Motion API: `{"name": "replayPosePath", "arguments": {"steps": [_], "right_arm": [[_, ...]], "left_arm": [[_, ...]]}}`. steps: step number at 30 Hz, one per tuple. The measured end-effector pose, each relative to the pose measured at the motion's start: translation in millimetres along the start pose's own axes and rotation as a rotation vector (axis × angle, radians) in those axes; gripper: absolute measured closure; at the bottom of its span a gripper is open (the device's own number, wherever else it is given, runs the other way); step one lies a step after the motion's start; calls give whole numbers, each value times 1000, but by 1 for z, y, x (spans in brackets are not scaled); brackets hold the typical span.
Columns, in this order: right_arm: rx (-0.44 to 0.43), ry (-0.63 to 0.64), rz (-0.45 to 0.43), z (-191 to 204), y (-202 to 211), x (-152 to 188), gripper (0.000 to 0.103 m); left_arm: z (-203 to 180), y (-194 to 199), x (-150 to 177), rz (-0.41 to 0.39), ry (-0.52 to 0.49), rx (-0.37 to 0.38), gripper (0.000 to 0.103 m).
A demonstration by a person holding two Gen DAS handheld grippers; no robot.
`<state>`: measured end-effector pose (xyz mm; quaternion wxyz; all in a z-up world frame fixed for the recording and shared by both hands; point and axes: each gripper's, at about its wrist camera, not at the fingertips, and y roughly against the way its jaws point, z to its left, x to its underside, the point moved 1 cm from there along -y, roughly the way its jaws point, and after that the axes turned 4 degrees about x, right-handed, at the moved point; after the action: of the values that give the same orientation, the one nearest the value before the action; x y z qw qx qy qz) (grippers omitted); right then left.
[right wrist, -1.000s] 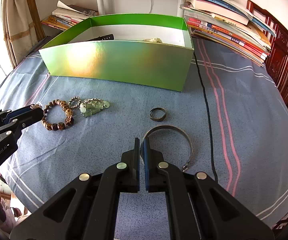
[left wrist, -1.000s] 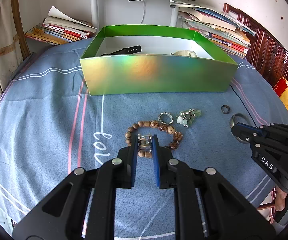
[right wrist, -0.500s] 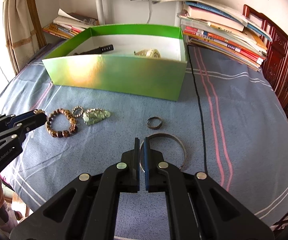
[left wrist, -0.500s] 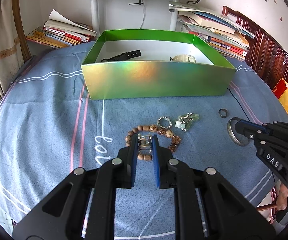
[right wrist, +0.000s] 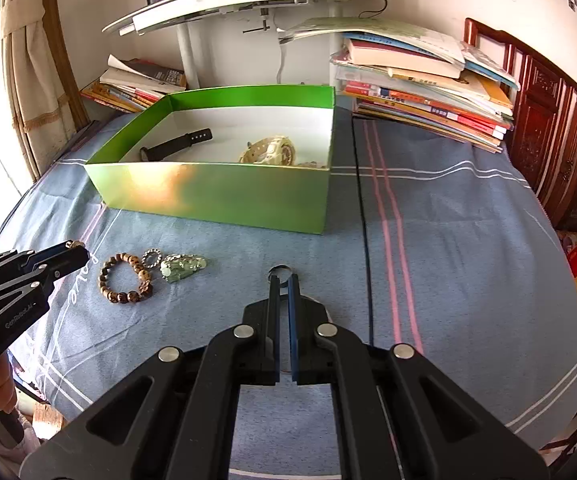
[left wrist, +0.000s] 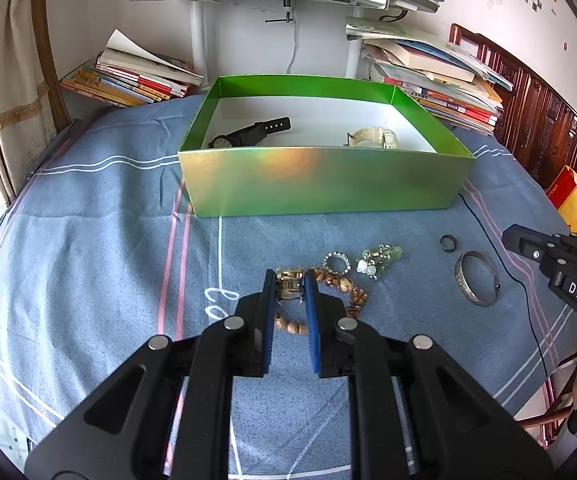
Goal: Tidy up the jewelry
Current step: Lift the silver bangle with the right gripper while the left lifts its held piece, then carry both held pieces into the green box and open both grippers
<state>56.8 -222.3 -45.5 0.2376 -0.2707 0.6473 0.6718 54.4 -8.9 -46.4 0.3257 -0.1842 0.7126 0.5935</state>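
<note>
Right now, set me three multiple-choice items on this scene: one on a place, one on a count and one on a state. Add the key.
1. The black watch lies:
A) on the floor
B) in the green box
C) in a drawer

2. Watches in the green box:
A) two
B) four
C) none

3. The left gripper is:
A) wide open and empty
B) out of view
C) shut on a small metal piece

Key:
1. B, the black watch rests on the box's white floor.
2. A, the box holds the black one and a cream watch.
3. C, the jaws pinch the piece from both sides.
</note>
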Motion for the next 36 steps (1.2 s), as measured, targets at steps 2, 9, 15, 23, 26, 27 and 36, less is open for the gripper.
{"name": "replayPosePath", "arguments": {"steps": [2, 9, 15, 23, 26, 27, 36], "right_arm": [[1, -4, 6, -1, -1, 1, 99], [-28, 51, 101, 18, -28, 15, 78], [-12, 82, 135, 27, -45, 23, 93], [-48, 80, 67, 27, -22, 2, 100], [-53, 87, -14, 28, 1, -25, 100], [-52, 94, -38, 29, 7, -34, 100], [-56, 142, -181, 41, 2, -125, 100]], "left_arm": [[0, -1, 0, 6, 2, 4, 89], [-4, -2, 0, 9, -5, 7, 89], [-3, -4, 1, 16, -3, 5, 89], [-2, -5, -10, 10, -8, 20, 89], [-2, 10, -34, -46, -21, 29, 89], [-2, 15, -43, -67, -28, 30, 89], [3, -3, -143, -146, -35, 22, 89]]}}
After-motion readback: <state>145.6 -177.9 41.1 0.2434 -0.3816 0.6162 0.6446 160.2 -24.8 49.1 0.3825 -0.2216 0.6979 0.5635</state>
